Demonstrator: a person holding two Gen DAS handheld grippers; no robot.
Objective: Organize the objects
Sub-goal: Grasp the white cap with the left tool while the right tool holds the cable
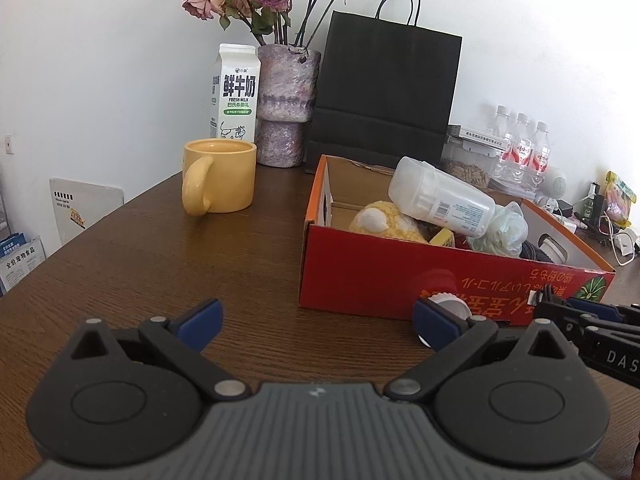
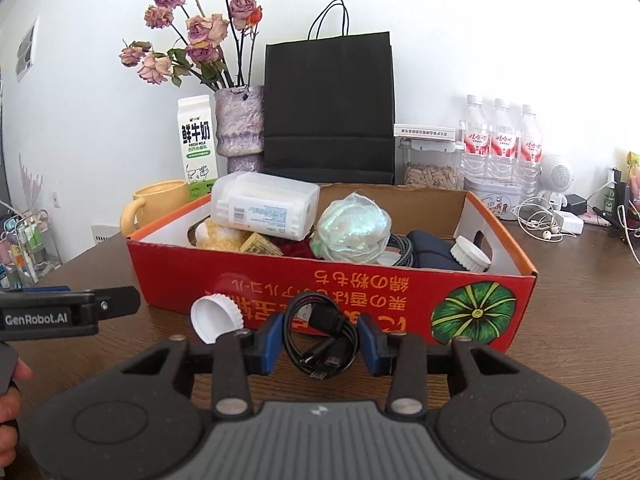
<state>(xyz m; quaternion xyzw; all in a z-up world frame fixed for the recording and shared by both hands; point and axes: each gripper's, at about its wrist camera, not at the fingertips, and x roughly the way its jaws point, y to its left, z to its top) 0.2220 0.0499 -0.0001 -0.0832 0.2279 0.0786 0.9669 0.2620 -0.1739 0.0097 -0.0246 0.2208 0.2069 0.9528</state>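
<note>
In front of the red cardboard box [image 2: 280, 276], on the brown wooden surface [image 2: 580, 320]: one coiled black cable [image 2: 320, 336], gripped between the blue pads of the right tongs [image 2: 320, 346], which are clenched on the coil from both sides. The coil sits just before the box's near wall; whether it is clear of the surface cannot be told. Judged purpose of the grip: carrying the cable over the wall into the box with the other gathered items.

Contents of box, already stowed: white plastic container [image 2: 264, 210] lying on its side across a yellow knitted item [image 2: 224, 238]; pale green wrapped bundle [image 2: 352, 232]; dark pouch [image 2: 432, 254]; white round cap [image 2: 470, 254] at the right end.

Loose item: white bottle cap [image 2: 216, 316], on the surface just left of the held cable, not yet boxed.

Left tongs [image 1: 318, 318]: released, jaws spread wide, nothing between them, held low over the surface left of the box, apparently waiting.

Pose: both tongs tilted gently downward toward the box; the right pair faces the near wall squarely.

Background, not part of the work: yellow mug [image 1: 218, 176], milk carton [image 1: 236, 92], vase of dried roses [image 1: 286, 104], black paper bag [image 1: 384, 92].
</note>
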